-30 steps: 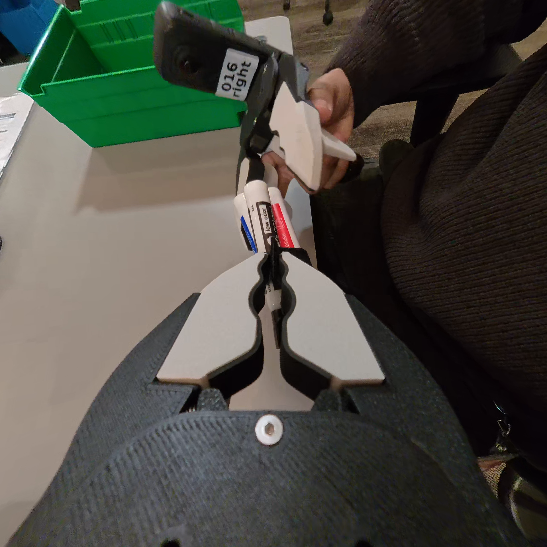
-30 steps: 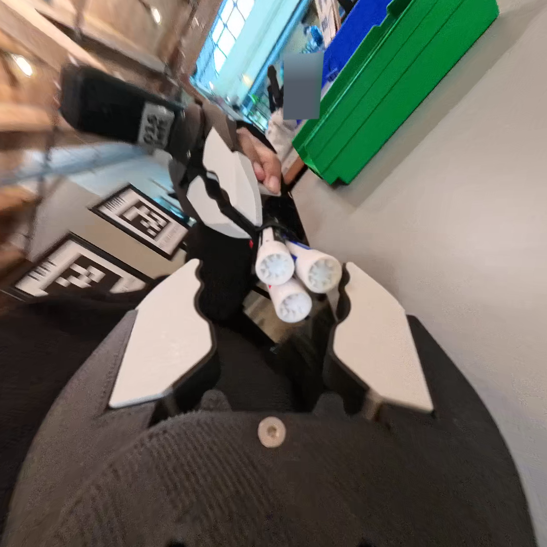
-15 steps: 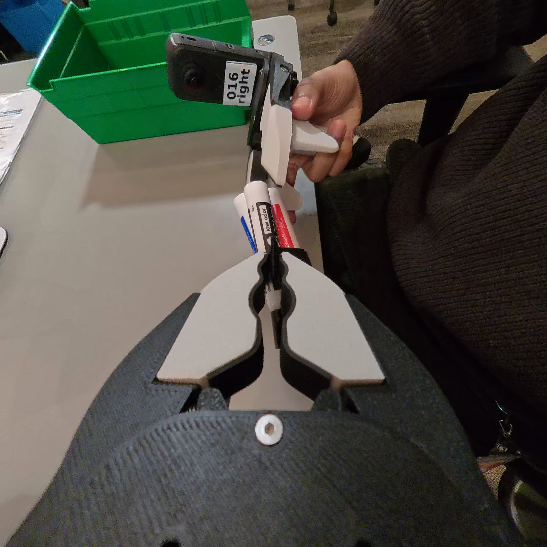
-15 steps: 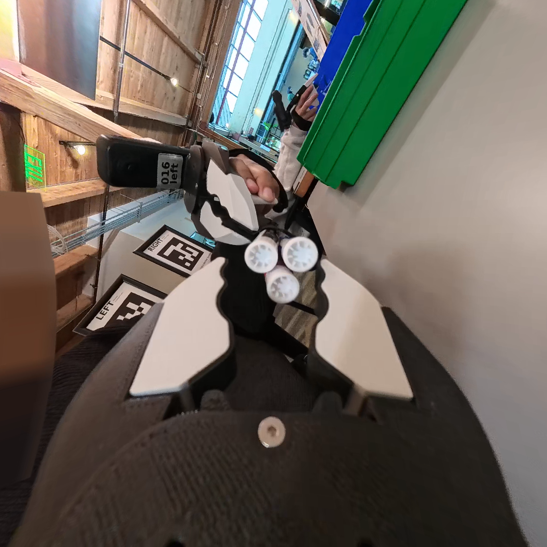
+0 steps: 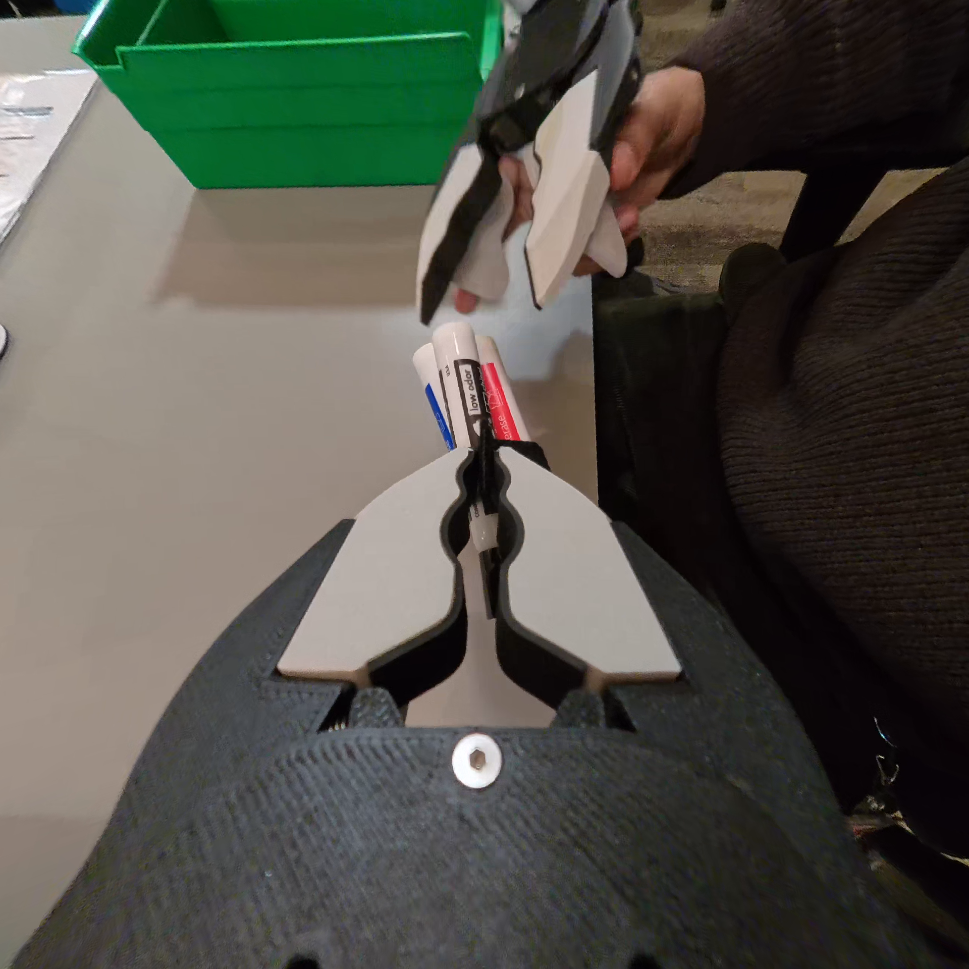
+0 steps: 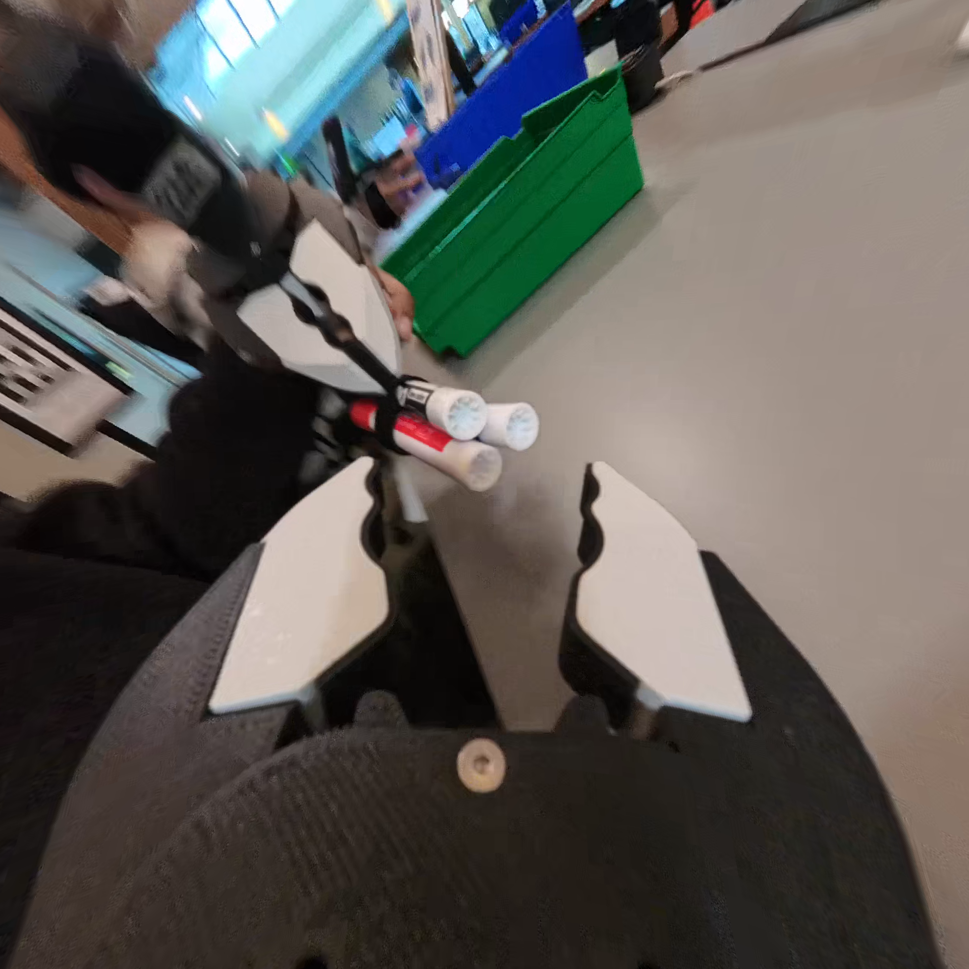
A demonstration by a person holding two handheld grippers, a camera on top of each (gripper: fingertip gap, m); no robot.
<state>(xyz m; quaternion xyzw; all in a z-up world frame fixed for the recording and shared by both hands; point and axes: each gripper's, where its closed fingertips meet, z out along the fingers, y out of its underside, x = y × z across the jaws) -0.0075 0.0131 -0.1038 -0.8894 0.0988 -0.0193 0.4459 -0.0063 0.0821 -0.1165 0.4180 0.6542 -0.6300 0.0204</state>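
Note:
My left gripper [image 5: 483, 459] is shut on a bundle of three white markers [image 5: 464, 388] with blue, black and red labels, bound by a black strap. It holds them above the grey table [image 5: 210, 419] near its right edge. My right gripper [image 6: 480, 474] is open and empty, just in front of the marker ends [image 6: 482, 430]. In the left wrist view the right gripper [image 5: 482, 309] hangs open just beyond the marker tips, held by a hand [image 5: 650, 136]. In the right wrist view the left gripper [image 6: 390, 390] grips the bundle from the left.
A green bin [image 5: 293, 110] stands on the table at the back; it also shows in the right wrist view [image 6: 529, 236], with a blue bin [image 6: 503, 105] behind it. A person's dark sleeve and clothing [image 5: 839, 419] fill the right side. Paper [image 5: 26, 141] lies at the far left. There is about 8 cm between the tips of the two grippers.
The right gripper has swung and rotated, its fingers now pointing down at the marker tips. The right wrist view has turned level and is blurred. The left gripper still holds the bundle.

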